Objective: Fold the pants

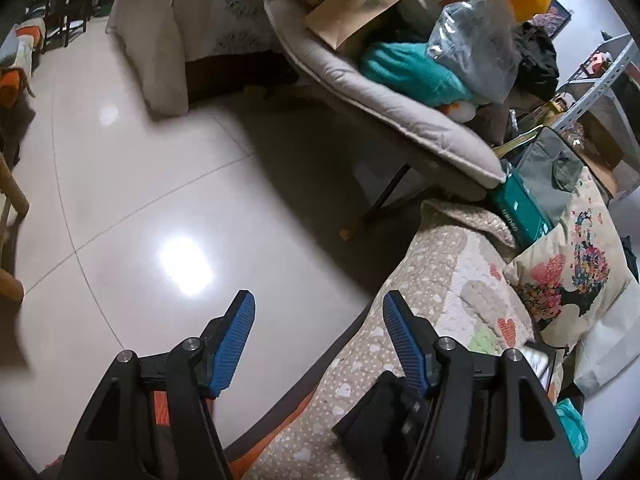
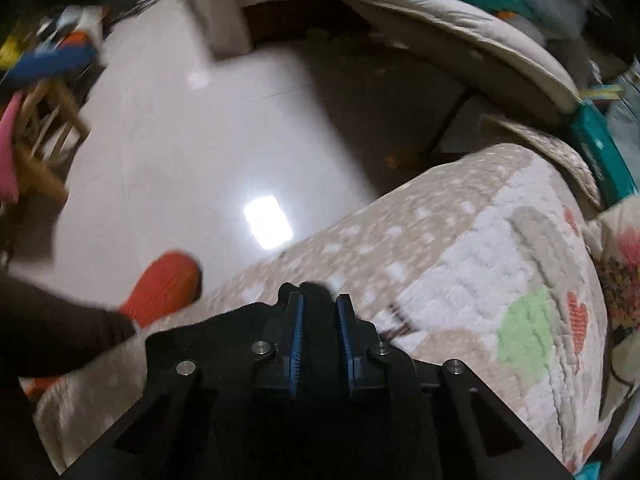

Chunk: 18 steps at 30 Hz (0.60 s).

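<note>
The black pants (image 2: 224,328) lie on the quilted sofa cover (image 2: 460,264). My right gripper (image 2: 319,300) is shut on a fold of the black pants between its blue pads, just above the cover's front edge. In the left wrist view a bundle of the black pants (image 1: 384,412) lies on the cover (image 1: 432,280) under the right finger. My left gripper (image 1: 318,308) is open and empty, held over the sofa's front edge and the floor.
A shiny tiled floor (image 1: 160,184) lies ahead. A padded chair (image 1: 384,108) piled with boxes and bags stands beyond the sofa. A floral cushion (image 1: 572,268) sits on the sofa at right. An orange slipper (image 2: 164,280) and a wooden stool (image 2: 44,148) are at left.
</note>
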Available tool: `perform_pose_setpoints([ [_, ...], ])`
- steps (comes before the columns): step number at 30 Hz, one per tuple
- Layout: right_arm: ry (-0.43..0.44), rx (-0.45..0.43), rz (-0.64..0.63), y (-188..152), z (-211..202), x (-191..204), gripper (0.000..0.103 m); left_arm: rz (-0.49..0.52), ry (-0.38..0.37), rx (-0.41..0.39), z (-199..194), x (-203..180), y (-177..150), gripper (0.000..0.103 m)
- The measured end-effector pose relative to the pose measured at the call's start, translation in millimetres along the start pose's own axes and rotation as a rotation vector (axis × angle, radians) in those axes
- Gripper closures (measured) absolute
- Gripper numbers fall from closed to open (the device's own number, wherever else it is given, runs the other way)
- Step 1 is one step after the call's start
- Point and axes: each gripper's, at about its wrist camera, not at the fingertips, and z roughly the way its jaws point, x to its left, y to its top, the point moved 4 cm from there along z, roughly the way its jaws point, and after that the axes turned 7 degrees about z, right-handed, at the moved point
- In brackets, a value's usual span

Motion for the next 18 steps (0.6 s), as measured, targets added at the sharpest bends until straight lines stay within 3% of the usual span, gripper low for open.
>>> perform_pose_setpoints([
  [1,-0.003,-0.010,0.025,6.4,1.0,-4.7,0.093,0.002,-0.001,-0.003,-1.2,0.0,-0.1,0.037],
  [4,0.005,-0.007,0.106,25.0,13.2,-9.7,0.089,0.010,0.004,0.000,0.3,-0.6,-2.1,0.037],
  [7,0.042,0.030,0.153,31.3,22.5,-8.6,0.064,0.029,0.019,-0.001,1.3,-0.9,-4.7,0.037],
  [9,0.075,-0.020,0.177,31.9,5.1,-12.1,0.056,0.046,0.025,0.002,2.7,-3.6,-7.7,0.037],
  [11,0.044,-0.082,0.221,22.8,-23.4,-29.8,0.049,0.058,0.009,0.017,6.7,-10.0,-11.9,0.037],
  [13,0.018,-0.134,0.312,-2.4,-52.5,-54.1,0.045,0.080,0.000,0.031,10.0,-18.5,-17.9,0.037],
  [18,-0.039,-0.183,0.606,-122.3,-96.8,-132.9,0.045,0.209,-0.038,0.072,19.9,-62.0,-54.1,0.037],
])
